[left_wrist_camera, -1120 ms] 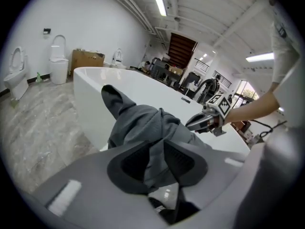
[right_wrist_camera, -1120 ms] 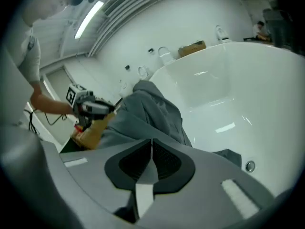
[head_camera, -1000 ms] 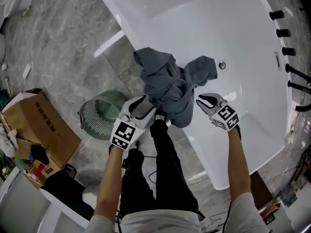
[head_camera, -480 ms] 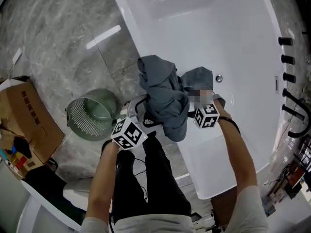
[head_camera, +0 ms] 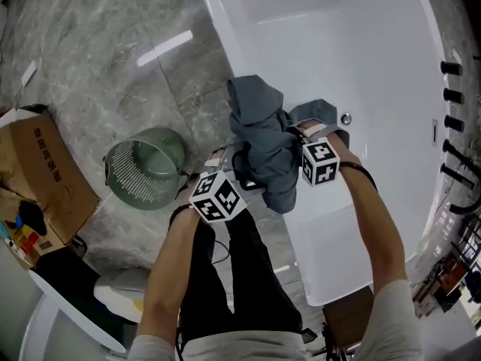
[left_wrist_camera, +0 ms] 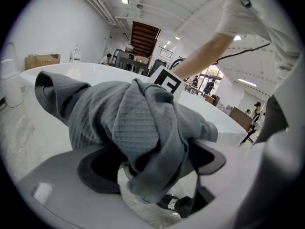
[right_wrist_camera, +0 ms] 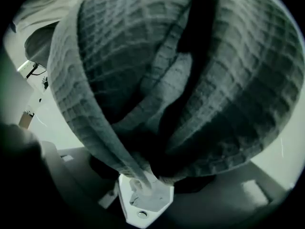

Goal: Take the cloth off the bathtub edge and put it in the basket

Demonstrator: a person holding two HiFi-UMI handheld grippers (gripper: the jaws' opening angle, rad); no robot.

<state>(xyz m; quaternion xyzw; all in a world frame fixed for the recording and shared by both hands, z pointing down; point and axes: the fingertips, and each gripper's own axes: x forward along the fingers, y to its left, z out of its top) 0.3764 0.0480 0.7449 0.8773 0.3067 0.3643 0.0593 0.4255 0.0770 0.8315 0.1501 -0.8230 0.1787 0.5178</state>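
Marble floor [head_camera: 83, 74], one white bathtub [head_camera: 361, 59], one grey cloth [head_camera: 263, 138], one green basket [head_camera: 111, 173]

The scene holds one grey cloth [head_camera: 263, 145], one white bathtub [head_camera: 338, 36], one green basket [head_camera: 143, 173] and one cardboard box [head_camera: 37, 171]. There are two tongs, the left tongs [head_camera: 242, 170] and the right tongs [head_camera: 301, 135], and two marker cubes: one marker cube [head_camera: 218, 196] on the left, a second cube [head_camera: 319, 162] on the right. One round drain fitting [head_camera: 346, 119] shows in the tub. The black fittings [head_camera: 449, 68] along its rim number several, too small to count surely.
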